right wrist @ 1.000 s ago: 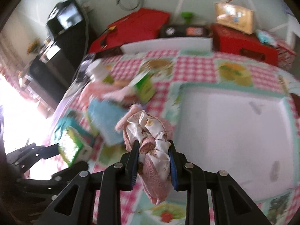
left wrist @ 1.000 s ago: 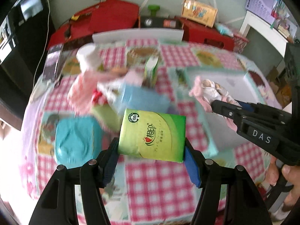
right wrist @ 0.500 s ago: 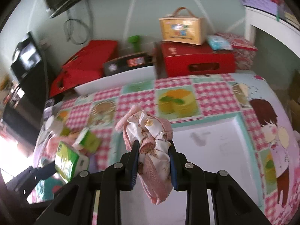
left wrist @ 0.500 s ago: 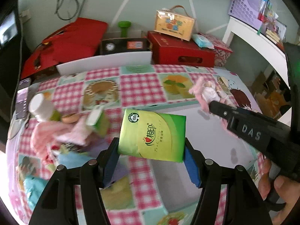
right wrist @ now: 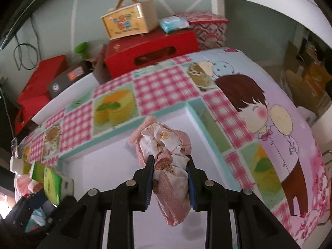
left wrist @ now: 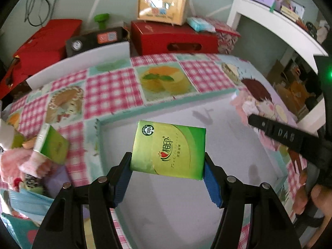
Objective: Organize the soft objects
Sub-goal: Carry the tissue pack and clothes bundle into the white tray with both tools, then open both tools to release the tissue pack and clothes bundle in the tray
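While a green tissue pack (left wrist: 169,150) is clamped by its two short sides between the blue pads of the left gripper (left wrist: 168,166), it is held above the white tray (left wrist: 228,186) whose teal rim is set on the checked tablecloth (left wrist: 112,89). No contact between the pack and the tray floor can be seen. In the right wrist view, the right gripper (right wrist: 171,176) is seen clenched on a bunched pink cloth (right wrist: 166,155), which is squeezed tightly between the pads, with crumpled folds bulging above them and a pink tail hanging below. The cloth is likewise carried over the white tray, near its far right corner. In the left wrist view the right gripper is seen at the right edge as a black arm marked with letters, with the pink cloth at its tip and a person's hand (left wrist: 317,193) beneath it. A pile of other soft things (left wrist: 27,166) is left on the tablecloth to the left of the tray, among them a second green pack (left wrist: 53,145) standing tilted and pink fabric beside it. Behind the table, a red box (left wrist: 172,38) is seen with a yellow carry case (left wrist: 161,8) set on top of it.
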### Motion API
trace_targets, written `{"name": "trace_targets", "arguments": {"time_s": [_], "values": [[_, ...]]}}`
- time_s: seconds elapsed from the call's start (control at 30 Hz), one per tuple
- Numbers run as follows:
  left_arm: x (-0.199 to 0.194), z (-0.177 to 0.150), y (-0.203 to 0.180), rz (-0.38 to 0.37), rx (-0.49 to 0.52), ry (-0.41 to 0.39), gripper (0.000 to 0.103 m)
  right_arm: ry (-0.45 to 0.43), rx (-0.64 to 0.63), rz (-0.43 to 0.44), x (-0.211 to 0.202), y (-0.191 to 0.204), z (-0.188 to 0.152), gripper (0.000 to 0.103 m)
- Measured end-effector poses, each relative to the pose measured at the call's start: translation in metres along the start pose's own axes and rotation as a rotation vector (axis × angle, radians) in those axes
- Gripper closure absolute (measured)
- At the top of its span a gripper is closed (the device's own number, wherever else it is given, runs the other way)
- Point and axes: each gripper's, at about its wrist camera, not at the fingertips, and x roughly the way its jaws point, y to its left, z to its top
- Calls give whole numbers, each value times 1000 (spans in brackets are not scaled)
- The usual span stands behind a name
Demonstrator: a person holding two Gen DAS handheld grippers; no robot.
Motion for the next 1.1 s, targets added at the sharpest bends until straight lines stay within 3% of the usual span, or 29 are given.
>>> {"name": "trace_targets", "arguments": {"time_s": [0.5,0.73,0.87,0.93,1.1], "values": [[23,-10,-3,-26,-13,62,37,71,-42,-50,24,8,-6,69],[21,-12,0,-24,-35,72,35,59,-77,-81,20,14,-5,39],[16,-10,4,-16,-50,44,17,56,-97,-87,18,19,-4,26],[13,-10,7,-7,-58,31,16,51,-107,-103,17,21,-4,16],[8,-8,17,10,-89,-4,12,33,-107,-119,13,20,-3,5]]}}
